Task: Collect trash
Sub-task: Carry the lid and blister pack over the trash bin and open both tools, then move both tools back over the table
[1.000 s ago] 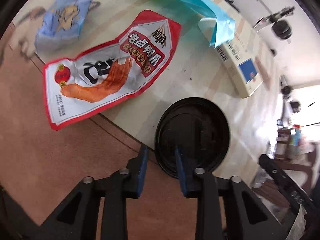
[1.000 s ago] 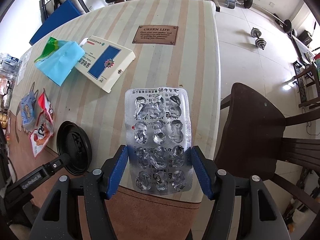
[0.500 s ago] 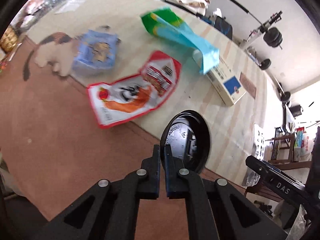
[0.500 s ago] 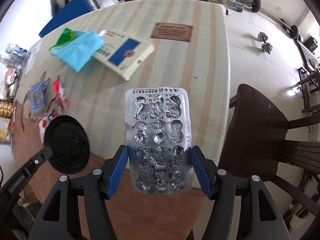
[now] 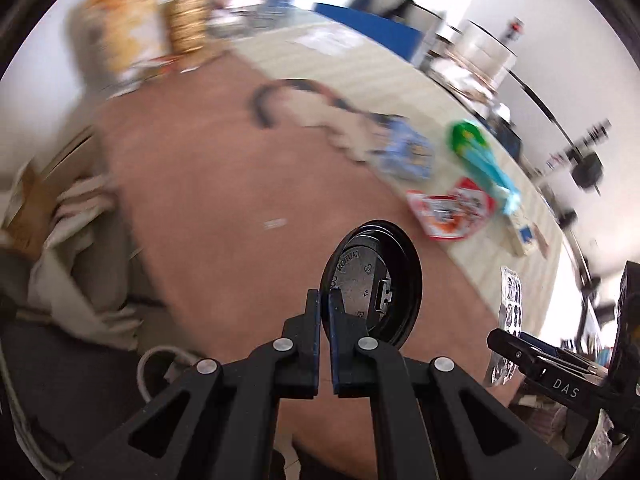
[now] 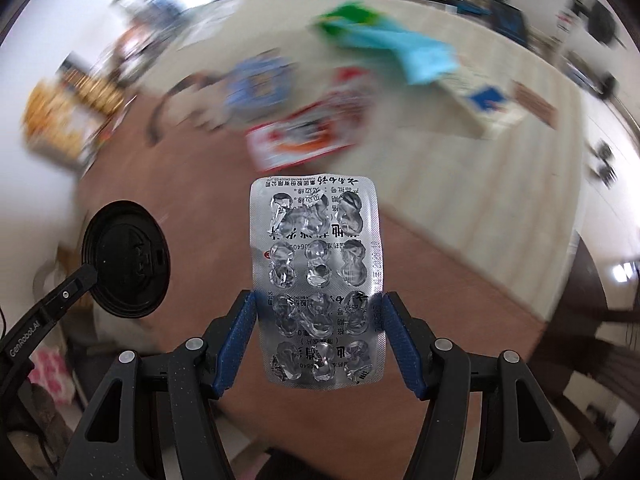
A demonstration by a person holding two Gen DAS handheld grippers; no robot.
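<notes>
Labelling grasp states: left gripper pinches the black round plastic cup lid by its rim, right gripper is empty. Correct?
Not quite. The right gripper is not empty: in the right wrist view it clamps a silver foil blister pack by its side edges. The left gripper does pinch the black round plastic cup lid by its rim.

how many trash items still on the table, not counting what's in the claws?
4 visible: blue wrapper, green-and-blue bag, red-and-white snack packet, white medicine box, all along the table edge. Blur may hide more.
</notes>
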